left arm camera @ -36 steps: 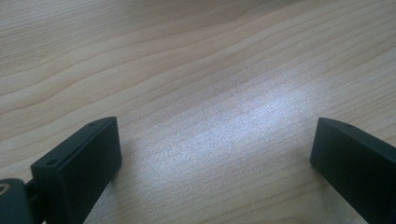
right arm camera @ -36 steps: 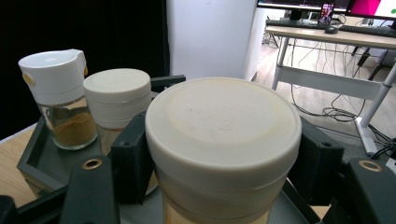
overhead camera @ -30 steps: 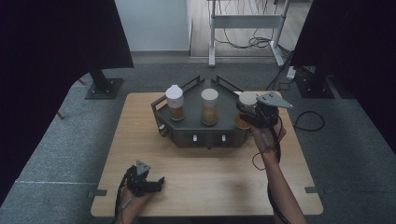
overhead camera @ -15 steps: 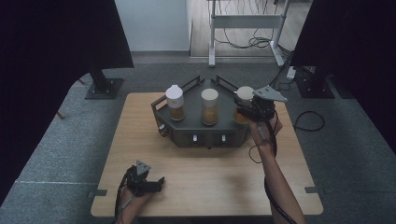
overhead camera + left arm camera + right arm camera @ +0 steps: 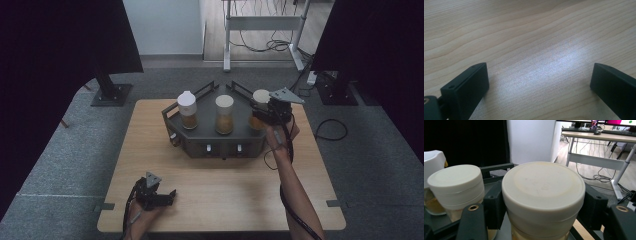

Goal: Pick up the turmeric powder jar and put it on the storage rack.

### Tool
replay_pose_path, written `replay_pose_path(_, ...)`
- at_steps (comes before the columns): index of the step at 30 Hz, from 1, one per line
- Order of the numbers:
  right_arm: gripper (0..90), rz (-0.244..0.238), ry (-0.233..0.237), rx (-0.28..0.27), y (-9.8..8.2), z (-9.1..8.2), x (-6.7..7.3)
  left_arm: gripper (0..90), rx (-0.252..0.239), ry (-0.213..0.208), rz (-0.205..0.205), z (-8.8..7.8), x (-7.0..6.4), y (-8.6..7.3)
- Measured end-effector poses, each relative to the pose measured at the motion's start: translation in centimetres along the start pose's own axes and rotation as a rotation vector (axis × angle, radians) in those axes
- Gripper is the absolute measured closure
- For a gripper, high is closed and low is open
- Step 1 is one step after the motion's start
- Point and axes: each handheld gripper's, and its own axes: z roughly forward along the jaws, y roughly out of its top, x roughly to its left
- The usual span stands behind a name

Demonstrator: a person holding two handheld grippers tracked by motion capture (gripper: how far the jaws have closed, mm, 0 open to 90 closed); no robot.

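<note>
The right gripper (image 5: pixel 541 210) clasps the right-hand jar (image 5: pixel 543 195) just under its white lid, on the right end of the dark rack (image 5: pixel 200 140) beside two other jars. The left gripper (image 5: pixel 539 87) rests released on the table (image 5: pixel 225 185). The jar looks rigid, smooth, probably breakable; the shoulder below the lid seems the safest hold.

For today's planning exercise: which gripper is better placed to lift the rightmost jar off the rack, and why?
Right. The right gripper already has its jaws on either side of the rightmost jar on the rack. The left gripper rests open on the table, near the front edge and far from the jars.
</note>
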Motion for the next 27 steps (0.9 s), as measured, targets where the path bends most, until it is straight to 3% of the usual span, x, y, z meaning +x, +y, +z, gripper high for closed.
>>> replay_pose_path(27, 33.1, -0.002, -0.014, 0.028, -0.7, 2.2, -0.3, 1.5, 0.000, -0.001, 0.001, 0.0, 0.0, 0.0)
